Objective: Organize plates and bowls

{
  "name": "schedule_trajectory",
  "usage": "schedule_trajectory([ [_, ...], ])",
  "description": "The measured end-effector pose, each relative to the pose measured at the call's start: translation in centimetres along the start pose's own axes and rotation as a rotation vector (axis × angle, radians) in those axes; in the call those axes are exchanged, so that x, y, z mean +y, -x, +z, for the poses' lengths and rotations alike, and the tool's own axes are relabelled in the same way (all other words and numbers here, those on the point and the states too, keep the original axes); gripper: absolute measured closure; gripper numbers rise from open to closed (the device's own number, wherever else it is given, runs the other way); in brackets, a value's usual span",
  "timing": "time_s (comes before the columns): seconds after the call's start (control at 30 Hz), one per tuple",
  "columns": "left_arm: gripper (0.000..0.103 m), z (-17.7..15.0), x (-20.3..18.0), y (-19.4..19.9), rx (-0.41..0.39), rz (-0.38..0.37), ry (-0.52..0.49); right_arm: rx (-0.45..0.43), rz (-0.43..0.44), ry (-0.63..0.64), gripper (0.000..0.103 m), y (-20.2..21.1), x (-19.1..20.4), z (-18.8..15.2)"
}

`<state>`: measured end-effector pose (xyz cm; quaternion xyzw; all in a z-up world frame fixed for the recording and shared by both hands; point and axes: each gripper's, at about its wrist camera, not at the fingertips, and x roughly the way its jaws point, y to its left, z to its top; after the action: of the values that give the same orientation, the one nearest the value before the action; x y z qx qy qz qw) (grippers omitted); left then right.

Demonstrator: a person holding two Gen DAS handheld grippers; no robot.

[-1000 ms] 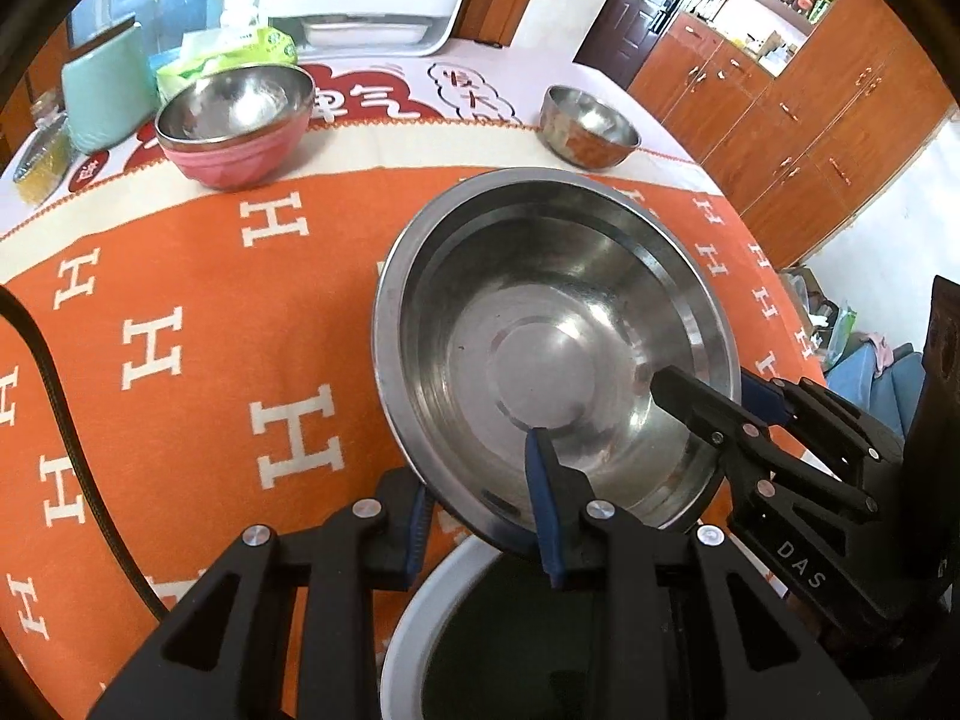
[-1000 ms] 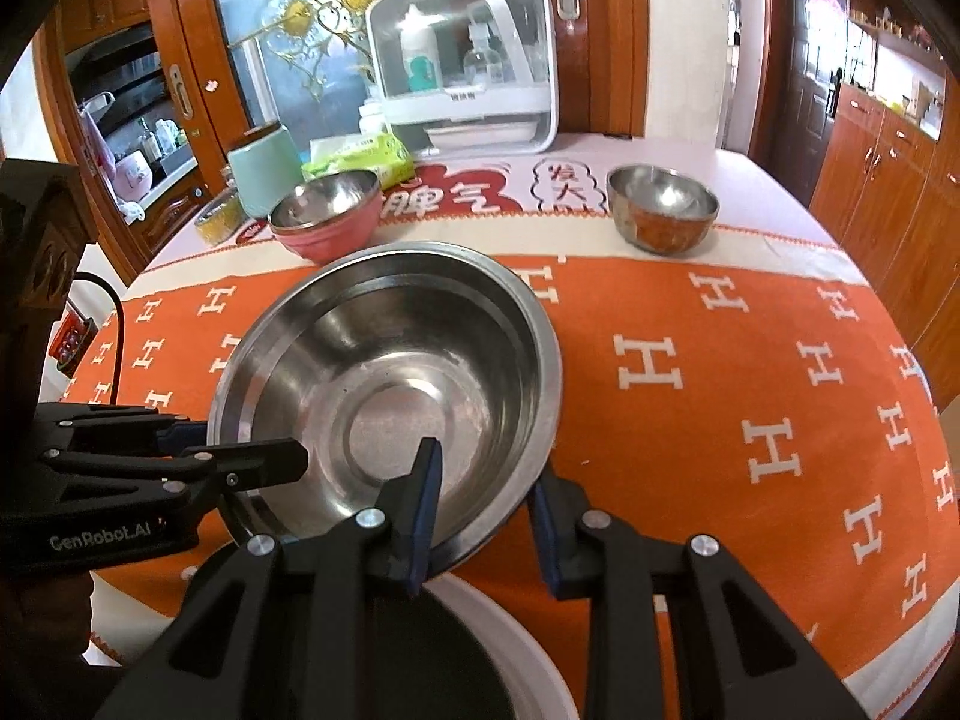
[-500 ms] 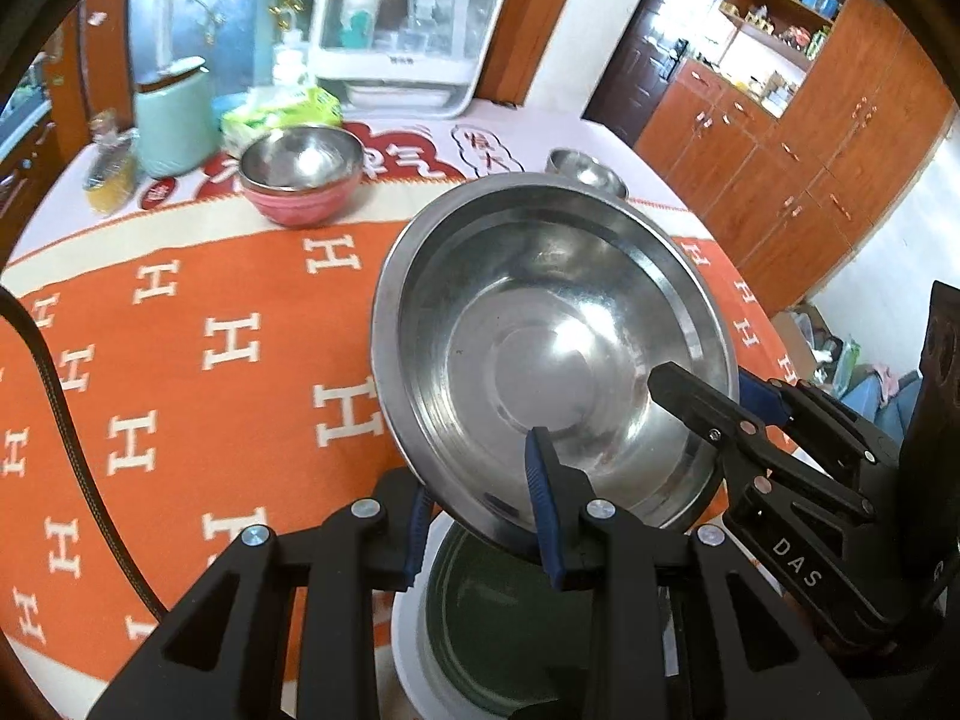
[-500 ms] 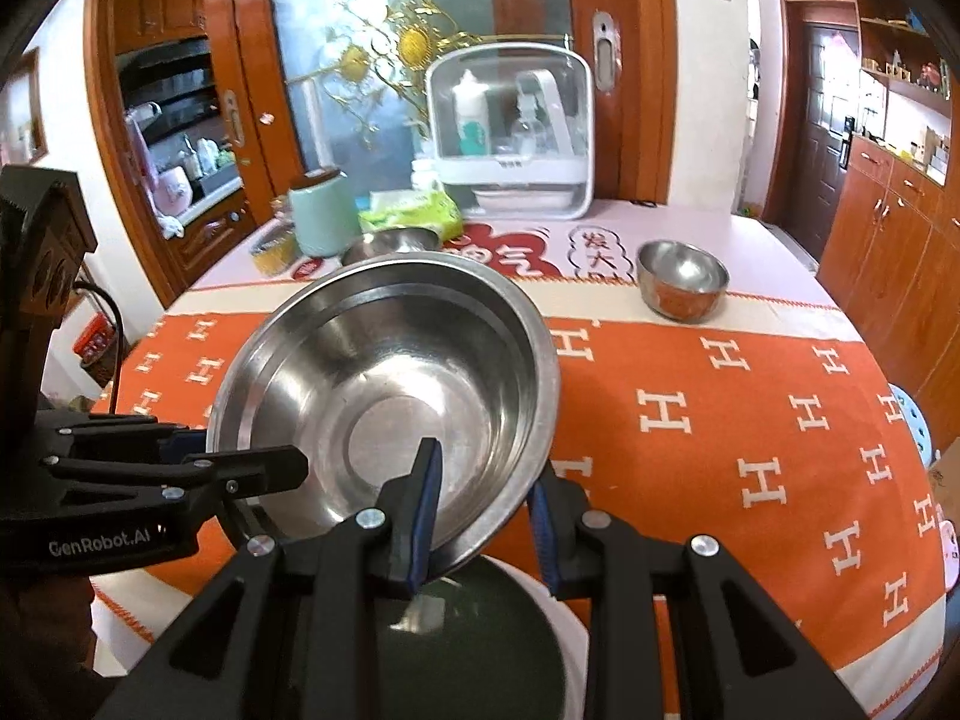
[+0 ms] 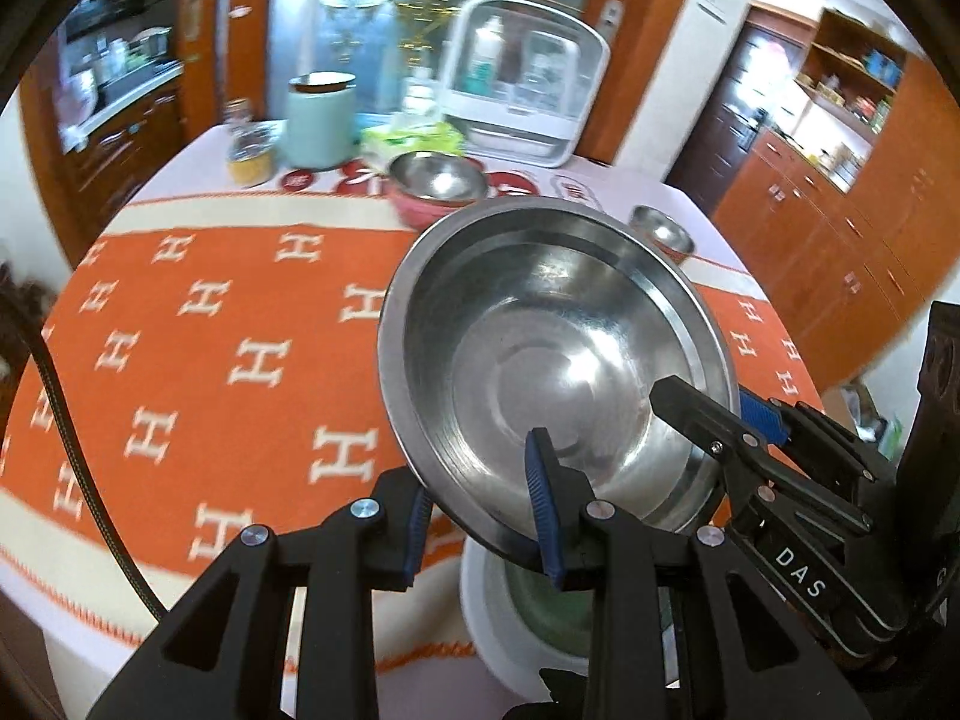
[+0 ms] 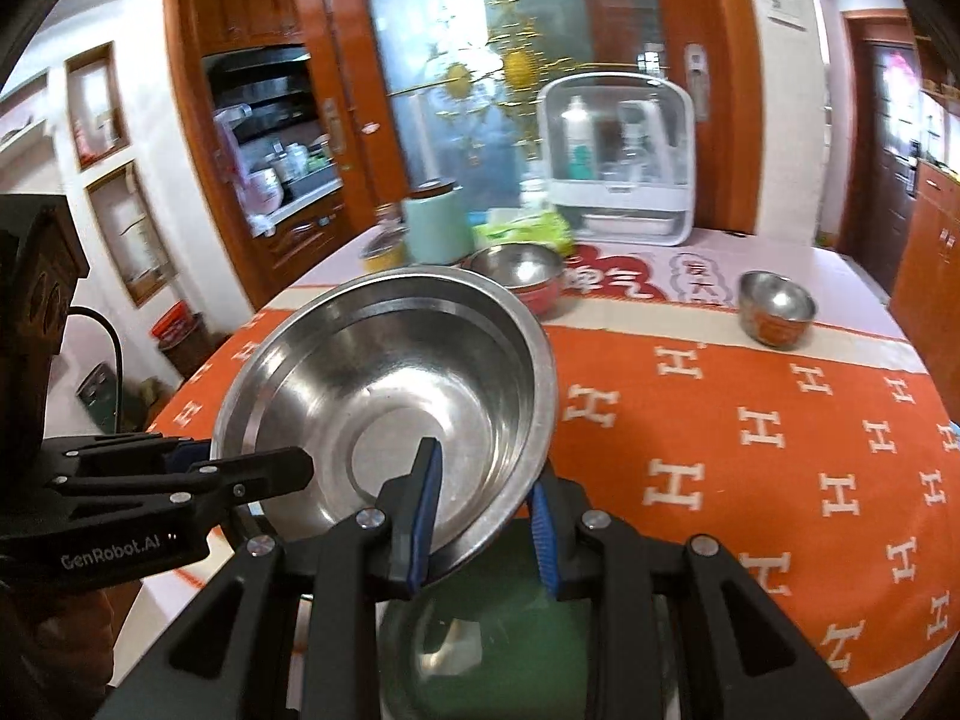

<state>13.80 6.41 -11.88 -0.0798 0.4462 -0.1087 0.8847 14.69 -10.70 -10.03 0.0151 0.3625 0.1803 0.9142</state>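
Note:
A large steel bowl (image 5: 558,354) is held in the air, tilted, over the near table edge. My left gripper (image 5: 483,510) is shut on its near rim. My right gripper (image 6: 483,516) is shut on the rim at the other side and shows in the left wrist view (image 5: 714,414). The bowl also shows in the right wrist view (image 6: 390,402). Below it sits a white bowl with a green inside (image 5: 528,618), also in the right wrist view (image 6: 492,636). A pink bowl with a steel bowl inside (image 6: 519,273) and a small steel bowl (image 6: 777,309) stand at the far side.
An orange cloth with white H marks (image 6: 780,450) covers the round table. At the back stand a white clear-fronted box (image 6: 618,162), a mint canister (image 6: 435,225), a green packet (image 6: 522,231) and a small jar (image 5: 252,156). Wooden cabinets (image 5: 840,210) are to the right.
Both grippers have lifted the large steel bowl higher above the table. The white bowl with the green inside has come into view beneath it.

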Motion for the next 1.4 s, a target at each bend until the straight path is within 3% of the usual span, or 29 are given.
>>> schedule_trajectory([
  [0.27, 0.075, -3.4, 3.7, 2.0, -0.023, 0.068, 0.142, 0.076, 0.093, 0.091, 0.075, -1.2, 3.8, -1.9],
  [0.73, 0.075, -9.0, 9.0, 1.2, 0.076, 0.167, 0.341, 0.278, 0.203, 0.184, 0.074, -4.7, 8.2, -5.7],
  [1.03, 0.075, -10.2, 10.1, -1.0, 0.151, 0.192, 0.36, 0.363, 0.205, 0.182, 0.071, -6.5, 8.3, -7.0],
  [1.4, 0.074, -9.5, 10.6, -2.6, 0.184, 0.199, 0.343, 0.375, 0.198, 0.154, 0.069, -7.3, 8.1, -6.8],
])
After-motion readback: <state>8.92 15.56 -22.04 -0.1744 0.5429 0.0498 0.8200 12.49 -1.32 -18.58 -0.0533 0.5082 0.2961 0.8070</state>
